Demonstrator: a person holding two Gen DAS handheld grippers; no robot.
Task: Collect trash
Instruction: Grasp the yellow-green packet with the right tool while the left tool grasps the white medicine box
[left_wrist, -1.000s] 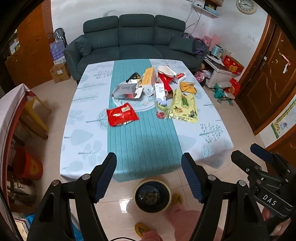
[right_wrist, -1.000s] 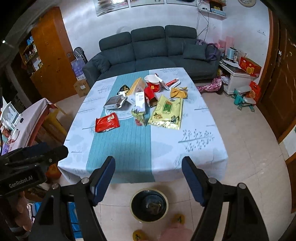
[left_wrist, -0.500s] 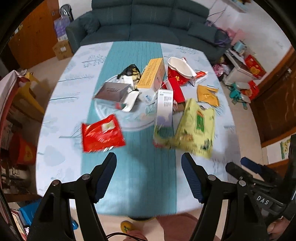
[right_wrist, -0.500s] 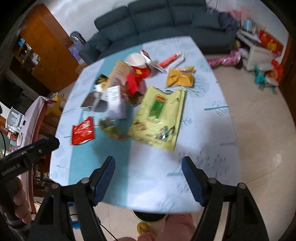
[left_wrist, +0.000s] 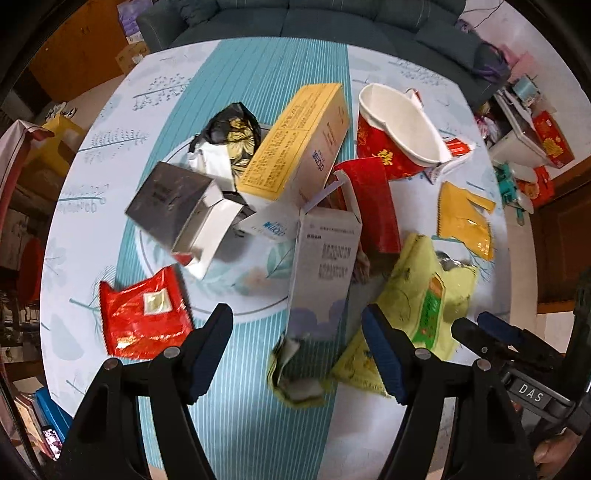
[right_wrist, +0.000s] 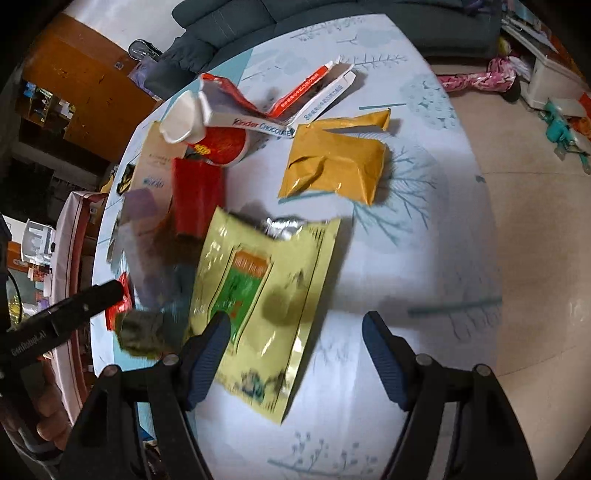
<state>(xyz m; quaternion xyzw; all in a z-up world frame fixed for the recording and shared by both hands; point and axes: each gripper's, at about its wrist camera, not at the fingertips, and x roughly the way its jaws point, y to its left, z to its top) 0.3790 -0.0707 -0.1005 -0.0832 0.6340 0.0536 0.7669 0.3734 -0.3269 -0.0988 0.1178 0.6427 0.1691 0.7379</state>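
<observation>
- Nearest first: left gripper (left_wrist: 297, 350) hangs over the teal runner, jaws spread wide, nothing pinched. Directly between its fingers: a crumpled yellow-green wrapper (left_wrist: 295, 380) and the foot of a tall white carton (left_wrist: 325, 266), neither touched.
- Right gripper (right_wrist: 295, 354) likewise spread and empty, poised over the lower edge of a large yellow-green foil bag (right_wrist: 266, 299) lying flat on the tablecloth (right_wrist: 424, 258); its left finger overlaps the bag in view, contact not certain.
- Beside the left gripper: red sachet (left_wrist: 142, 314), flat, apart from the pile.
- Mid-table heap: open grey box (left_wrist: 177, 206), yellow carton (left_wrist: 295, 144), red paper cup (left_wrist: 391, 136) tipped over, orange pouch (right_wrist: 332, 166), Kinder chocolate box (right_wrist: 258, 123).
- Step, as I judge it: the approach to a first pick; nothing collected yet.
- Next move calls for lowering onto one piece, each jaw straddling an edge, then closing. Flat foil may need a pinch at a raised corner.
</observation>
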